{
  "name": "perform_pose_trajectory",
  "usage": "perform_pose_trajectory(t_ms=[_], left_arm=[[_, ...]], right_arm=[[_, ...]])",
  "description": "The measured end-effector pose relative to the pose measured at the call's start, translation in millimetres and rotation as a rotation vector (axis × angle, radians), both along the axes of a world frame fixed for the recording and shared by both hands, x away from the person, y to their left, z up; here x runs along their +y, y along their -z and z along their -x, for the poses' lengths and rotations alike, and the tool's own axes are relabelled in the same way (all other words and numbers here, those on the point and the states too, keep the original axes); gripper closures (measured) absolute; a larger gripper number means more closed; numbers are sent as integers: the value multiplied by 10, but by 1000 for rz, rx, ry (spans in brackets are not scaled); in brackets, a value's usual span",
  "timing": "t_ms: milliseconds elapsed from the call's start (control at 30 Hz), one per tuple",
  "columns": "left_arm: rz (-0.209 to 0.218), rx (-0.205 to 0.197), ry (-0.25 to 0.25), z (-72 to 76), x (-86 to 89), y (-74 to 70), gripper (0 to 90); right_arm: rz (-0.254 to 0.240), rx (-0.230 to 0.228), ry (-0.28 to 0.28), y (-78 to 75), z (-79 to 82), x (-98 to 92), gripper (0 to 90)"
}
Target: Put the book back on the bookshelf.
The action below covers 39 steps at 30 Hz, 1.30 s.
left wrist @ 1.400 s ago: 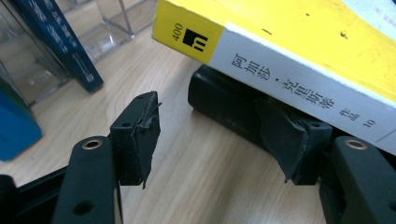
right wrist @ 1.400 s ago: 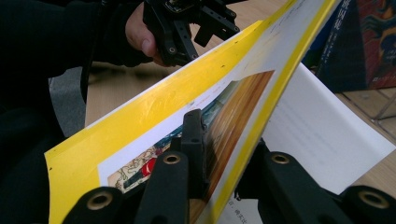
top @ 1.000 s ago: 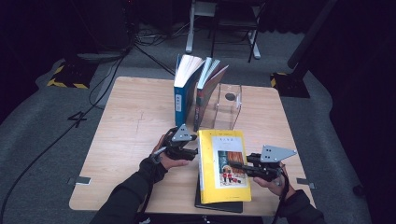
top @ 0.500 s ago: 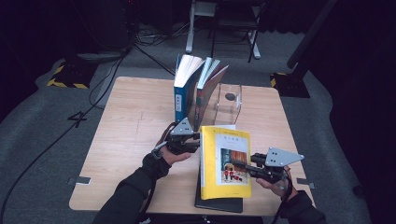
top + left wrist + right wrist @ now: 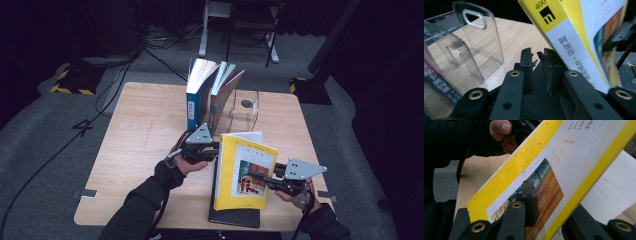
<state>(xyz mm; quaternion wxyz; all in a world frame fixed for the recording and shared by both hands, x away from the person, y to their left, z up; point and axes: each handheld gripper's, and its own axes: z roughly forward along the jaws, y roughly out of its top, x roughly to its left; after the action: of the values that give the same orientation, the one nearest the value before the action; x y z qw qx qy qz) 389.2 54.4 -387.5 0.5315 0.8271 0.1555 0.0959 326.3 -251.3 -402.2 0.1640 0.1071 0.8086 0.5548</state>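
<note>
The right hand-held gripper clamps the yellow book's front cover, lifting it tilted above a black book on the table. The left hand-held gripper, just closing, nearly shut and empty, sits beside the spine, near the clear stand.

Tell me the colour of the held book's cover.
Yellow border around a white panel with a picture, on the book; clearest in the high view.
</note>
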Motion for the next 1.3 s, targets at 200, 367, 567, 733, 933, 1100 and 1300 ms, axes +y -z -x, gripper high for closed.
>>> perform_pose_trajectory(t_ms=[200,367,567,733,933,1100,1300], left_arm=[[38,-15,-9,35,25,-36,828],[43,-30,-9,107,27,-75,823],[85,-47,6,246,8,-89,832],[96,-57,36,358,7,-117,826],[100,-69,33,473,18,-130,806],[116,-85,10,545,21,-92,791],[113,-92,-14,628,4,-54,718]], right_arm=[[-10,-52,45,-11,20,31,828],[-14,-70,52,-23,69,28,833],[-19,-106,56,-18,193,14,842],[-22,-117,44,-19,297,-13,852],[-35,-106,33,-9,376,-31,857],[-35,-107,23,-5,412,-34,860],[-36,-103,-2,0,458,-57,864]])
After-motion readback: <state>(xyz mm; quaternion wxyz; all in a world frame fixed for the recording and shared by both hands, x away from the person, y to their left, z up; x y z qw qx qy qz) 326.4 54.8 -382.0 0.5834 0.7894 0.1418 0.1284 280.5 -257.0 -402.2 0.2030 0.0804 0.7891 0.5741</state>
